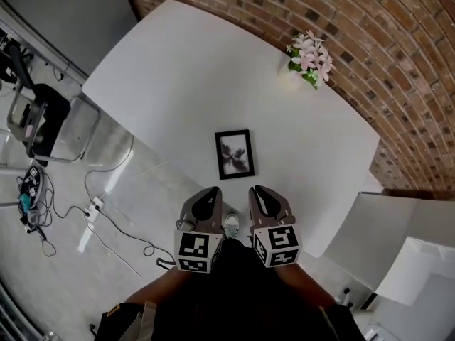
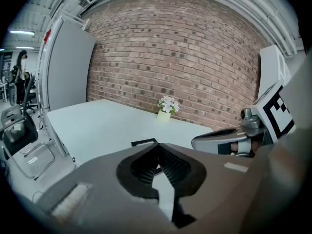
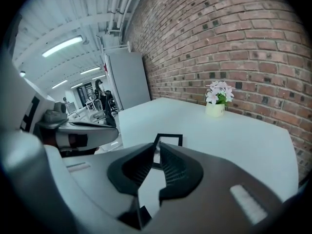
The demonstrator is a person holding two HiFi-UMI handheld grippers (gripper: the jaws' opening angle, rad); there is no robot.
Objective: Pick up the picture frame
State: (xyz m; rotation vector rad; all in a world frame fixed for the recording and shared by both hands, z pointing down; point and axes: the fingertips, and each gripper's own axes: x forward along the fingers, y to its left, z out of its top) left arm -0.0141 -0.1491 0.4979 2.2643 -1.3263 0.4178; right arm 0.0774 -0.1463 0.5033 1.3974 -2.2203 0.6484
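Observation:
A black picture frame [image 1: 234,154] with a grey print lies flat on the white table [image 1: 206,69], near its front edge. My left gripper [image 1: 212,191] and right gripper [image 1: 257,189] hover side by side just short of that edge, both pointing at the frame and apart from it. In the left gripper view the jaws meet at the tip [image 2: 157,147], shut and empty, with the frame [image 2: 144,142] just beyond. In the right gripper view the jaws [image 3: 157,147] stand a narrow gap apart with nothing between them, and the frame [image 3: 169,141] lies ahead.
A small pot of pink flowers [image 1: 310,60] stands at the table's far edge against the brick wall [image 1: 398,62]. A chair [image 1: 71,130] and cables [image 1: 92,212] are on the floor to the left. White furniture [image 1: 387,240] stands to the right.

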